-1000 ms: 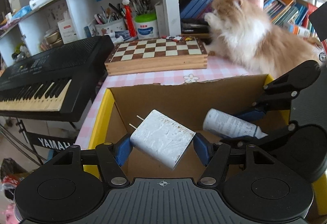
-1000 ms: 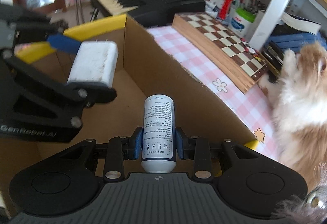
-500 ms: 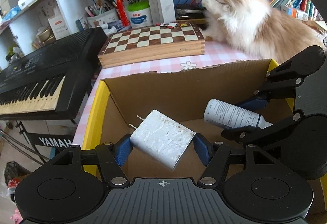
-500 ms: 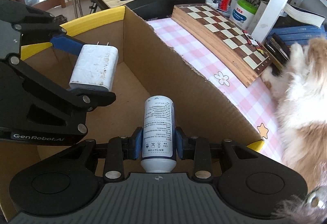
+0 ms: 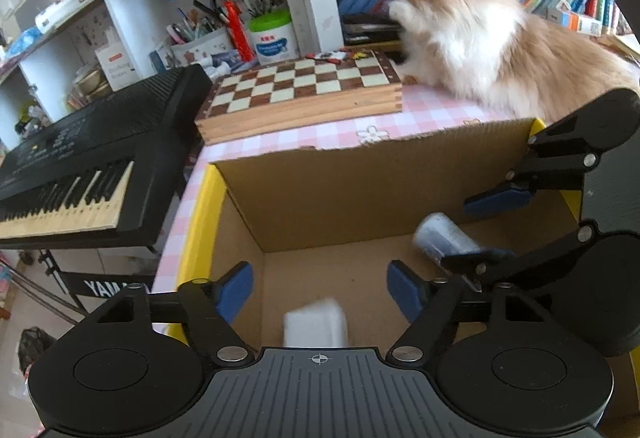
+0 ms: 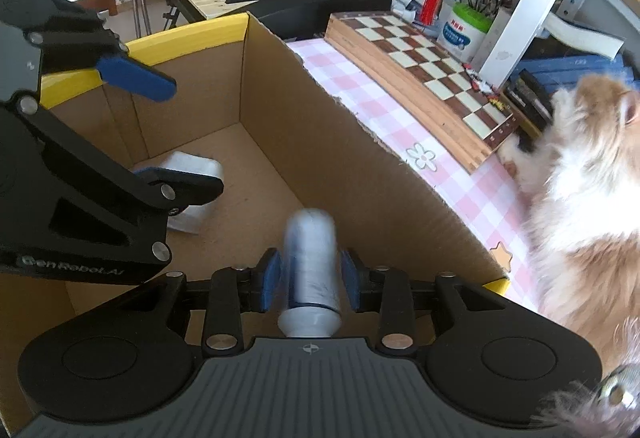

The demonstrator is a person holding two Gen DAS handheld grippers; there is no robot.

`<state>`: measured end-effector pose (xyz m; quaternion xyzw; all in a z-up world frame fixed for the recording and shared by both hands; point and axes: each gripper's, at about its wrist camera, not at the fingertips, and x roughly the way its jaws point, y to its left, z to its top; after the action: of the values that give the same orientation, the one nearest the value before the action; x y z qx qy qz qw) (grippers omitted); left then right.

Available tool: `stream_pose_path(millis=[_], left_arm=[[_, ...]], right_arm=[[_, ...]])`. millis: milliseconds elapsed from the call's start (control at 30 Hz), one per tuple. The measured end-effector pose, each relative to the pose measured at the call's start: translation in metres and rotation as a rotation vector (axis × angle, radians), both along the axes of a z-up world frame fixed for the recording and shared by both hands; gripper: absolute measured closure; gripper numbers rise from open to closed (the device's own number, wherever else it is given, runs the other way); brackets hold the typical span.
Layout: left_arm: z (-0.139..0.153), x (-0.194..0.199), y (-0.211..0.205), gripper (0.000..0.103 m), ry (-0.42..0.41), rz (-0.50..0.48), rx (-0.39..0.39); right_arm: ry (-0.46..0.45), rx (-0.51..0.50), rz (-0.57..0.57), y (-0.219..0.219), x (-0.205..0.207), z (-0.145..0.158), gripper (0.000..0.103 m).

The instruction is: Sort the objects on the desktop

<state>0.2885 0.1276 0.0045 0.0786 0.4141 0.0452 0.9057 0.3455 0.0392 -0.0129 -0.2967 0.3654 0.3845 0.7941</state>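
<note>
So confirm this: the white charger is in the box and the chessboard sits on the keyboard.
Wrong on one point: the chessboard sits on the pink checked tablecloth beside the keyboard, as the left wrist view shows. The charger is in the box.

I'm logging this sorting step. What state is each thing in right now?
left tongs: opening, nothing between them
white charger: released, blurred, low in the box
right tongs: opening, bottle between them
white bottle: blurred, slipping out
cardboard box: open-topped
chessboard: closed, flat
cat: paw up at the shelf
</note>
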Motion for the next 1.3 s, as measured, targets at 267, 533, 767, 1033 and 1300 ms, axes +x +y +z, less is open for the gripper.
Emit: stream_pose_path(millis=[267, 533, 767, 1033, 1300], left_arm=[[0.024, -0.027, -0.007, 0.02, -0.108, 0.01, -0.014], [0.05, -0.07, -0.012, 0.02, -0.209, 0.036, -0.059], [0.066, -0.109, -0.017, 0.016, -0.291, 0.082, -0.103], [0.077, -0.154, -0.022, 0.016, -0.348, 0.087, -0.137], [0.074, -0.201, -0.029, 0.015, -0.333, 0.069, -0.139]], right_arm=[[-0.045, 0.116, -0.035, -0.015, -0.015, 0.015, 0.054], [-0.095, 0.237, -0.133, -0.044, -0.047, 0.047, 0.054], [-0.164, 0.332, -0.227, -0.074, -0.083, 0.077, 0.054], [-0.212, 0.395, -0.357, -0.108, -0.131, 0.091, 0.054], [-0.24, 0.407, -0.475, -0.133, -0.185, 0.09, 0.054]])
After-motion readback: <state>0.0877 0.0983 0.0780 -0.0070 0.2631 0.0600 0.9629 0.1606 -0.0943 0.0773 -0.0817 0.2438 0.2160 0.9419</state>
